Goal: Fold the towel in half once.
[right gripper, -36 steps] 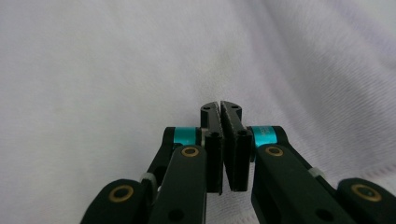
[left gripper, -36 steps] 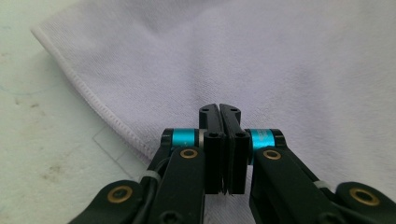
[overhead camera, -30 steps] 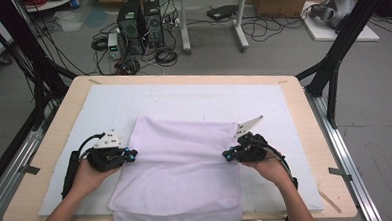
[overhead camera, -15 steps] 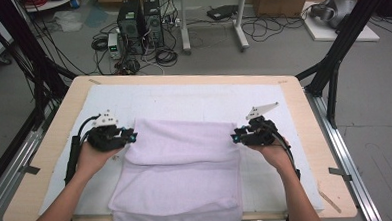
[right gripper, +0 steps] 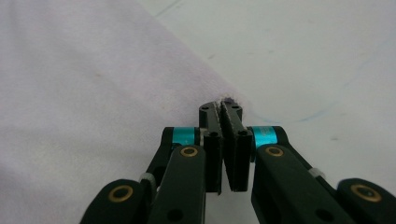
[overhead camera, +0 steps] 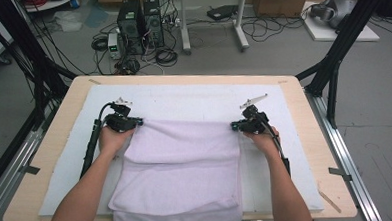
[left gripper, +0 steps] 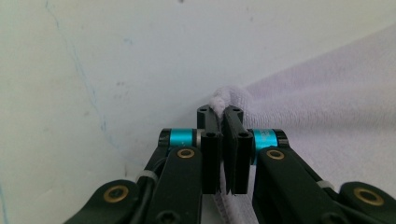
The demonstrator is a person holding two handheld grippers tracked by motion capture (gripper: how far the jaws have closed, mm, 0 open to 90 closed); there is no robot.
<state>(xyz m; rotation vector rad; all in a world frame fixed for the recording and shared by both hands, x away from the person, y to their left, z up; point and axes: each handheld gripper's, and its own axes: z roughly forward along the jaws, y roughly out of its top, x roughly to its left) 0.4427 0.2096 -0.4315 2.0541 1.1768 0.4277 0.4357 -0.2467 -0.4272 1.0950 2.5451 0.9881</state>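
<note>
Towel (overhead camera: 181, 166) lay mid-frame on white mat (overhead camera: 294, 116) over worktop (overhead camera: 59, 116), in pale lilac layers, near edge hanging at bottom of frame. Left tool (overhead camera: 134, 122) clenched on far-left corner of top layer; pinch of terry seen between jaws in left gripper view (left gripper: 223, 105). Right tool (overhead camera: 234, 125) clenched on far-right corner; thin frayed edge caught at jaw tips in right gripper view (right gripper: 225, 103). Held edge stretched taut, running left to right across frame between tools. Rest of towel lay below that edge, toward person. Each hand equally near its own corner. Judged: next move, whichever way, would turn on carrying this edge level, both tools together, square to its long axis.
</note>
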